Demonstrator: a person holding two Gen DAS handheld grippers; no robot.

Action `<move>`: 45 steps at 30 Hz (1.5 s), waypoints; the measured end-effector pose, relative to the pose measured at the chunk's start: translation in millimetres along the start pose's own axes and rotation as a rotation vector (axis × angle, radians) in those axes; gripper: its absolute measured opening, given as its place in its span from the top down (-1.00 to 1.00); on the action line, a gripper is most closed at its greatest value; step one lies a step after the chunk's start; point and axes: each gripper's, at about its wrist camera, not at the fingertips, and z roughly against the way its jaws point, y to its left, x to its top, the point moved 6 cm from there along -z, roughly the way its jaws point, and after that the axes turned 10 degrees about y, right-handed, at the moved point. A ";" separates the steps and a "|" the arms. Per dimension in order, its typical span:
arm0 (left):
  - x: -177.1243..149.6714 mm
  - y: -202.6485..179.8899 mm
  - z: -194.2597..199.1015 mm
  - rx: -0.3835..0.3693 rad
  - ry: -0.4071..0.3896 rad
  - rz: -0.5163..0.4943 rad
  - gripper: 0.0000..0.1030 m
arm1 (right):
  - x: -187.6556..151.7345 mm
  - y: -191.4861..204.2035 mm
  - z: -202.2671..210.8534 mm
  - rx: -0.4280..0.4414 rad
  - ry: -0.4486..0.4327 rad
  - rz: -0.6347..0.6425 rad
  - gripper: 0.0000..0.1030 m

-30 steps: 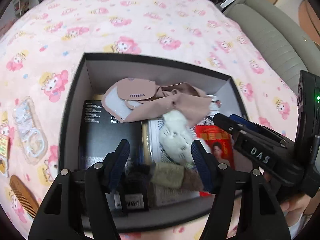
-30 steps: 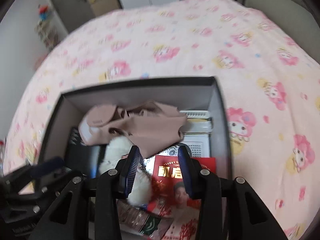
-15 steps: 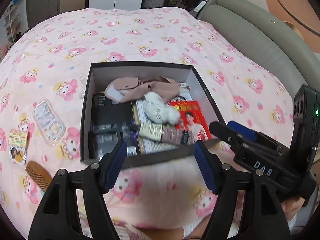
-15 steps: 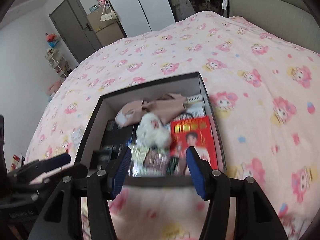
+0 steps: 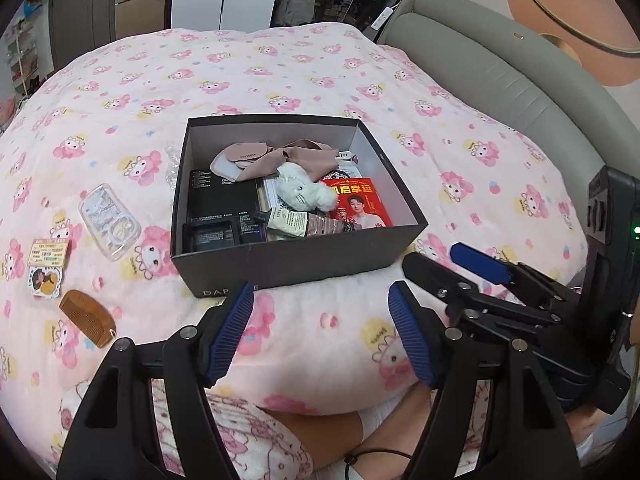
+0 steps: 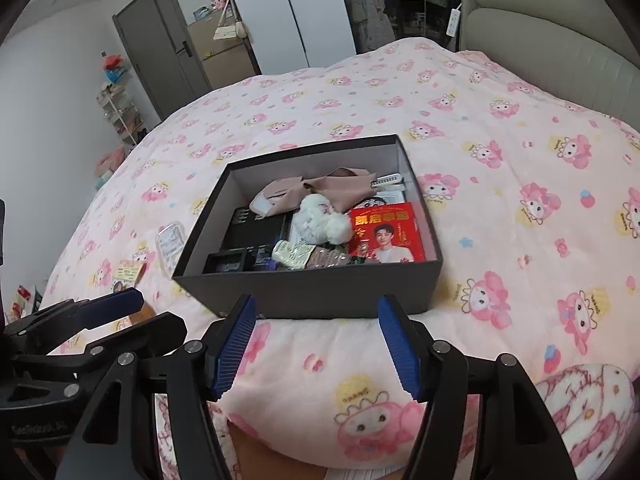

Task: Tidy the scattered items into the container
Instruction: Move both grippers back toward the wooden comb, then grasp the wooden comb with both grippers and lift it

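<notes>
The box (image 5: 288, 260), dark grey and without a lid, stands on the bed with the pink cartoon blanket (image 5: 280, 64), in the middle of both views and a little ahead of the two grippers.

On the blanket left of the box lie four loose things. Farthest left is a small card with a sticker (image 5: 47, 266). Just below it and nearer to the camera is a brown wooden comb (image 5: 88, 317). Between the card and the box lies a clear plastic case (image 5: 109, 216), close to the left wall of the box but apart from it. Higher up, beside the far left corner of the box, there is a small piece of clear wrapping (image 5: 173, 160).

Inside the box, a black flat package (image 5: 222, 198) is on the left side. A beige cloth (image 5: 276, 158) lies at the back, a white plush toy (image 5: 302, 194) in the middle, a tube (image 5: 308, 224) in front of the toy, and a red booklet with a man's face (image 5: 356, 206) on the right.

The left gripper (image 5: 322, 336) hangs over the blanket in front of the box; its blue fingers (image 5: 232, 332) are spread wide and hold nothing. The right gripper (image 6: 318, 344) is also before the box, its fingers (image 6: 396, 346) wide apart and without anything between them. Behind the bed on the right is a grey padded headboard (image 5: 500, 68).
</notes>
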 end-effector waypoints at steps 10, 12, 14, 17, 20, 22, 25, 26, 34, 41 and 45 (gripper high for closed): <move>-13.3 29.5 19.0 -0.013 -0.019 0.039 -0.40 | -4.7 38.0 0.5 -0.001 0.009 0.057 -0.17; -16.2 41.4 20.5 -0.014 -0.014 0.056 -0.40 | -4.8 48.3 -3.8 -0.001 0.022 0.074 -0.17; -19.2 52.3 22.0 -0.016 -0.014 0.071 -0.40 | -4.6 60.3 -9.4 0.001 0.036 0.094 -0.17; -24.9 72.1 26.5 -0.026 -0.017 0.101 -0.41 | -4.2 79.0 -15.1 0.011 0.033 0.120 -0.17; -32.0 94.7 31.0 -0.031 -0.035 0.138 -0.40 | -5.1 100.5 -23.6 0.030 0.044 0.152 -0.17; -38.7 112.0 30.9 -0.032 -0.038 0.179 -0.40 | -5.4 117.6 -33.4 0.036 0.067 0.186 -0.17; -46.8 137.2 32.4 -0.035 -0.042 0.232 -0.40 | -5.4 140.9 -46.0 0.036 0.088 0.227 -0.17; -50.0 146.4 33.4 -0.034 -0.045 0.247 -0.40 | -6.0 148.5 -49.7 0.040 0.092 0.238 -0.17; -73.1 217.1 30.6 -0.008 -0.043 0.362 -0.40 | -12.0 212.1 -95.3 0.083 0.168 0.330 -0.17; -83.3 272.6 10.2 -0.007 -0.034 0.468 -0.40 | -16.3 248.4 -146.2 0.131 0.269 0.393 -0.17; -86.2 308.0 -2.1 -0.022 -0.027 0.540 -0.36 | -17.6 250.4 -179.4 0.131 0.335 0.388 -0.17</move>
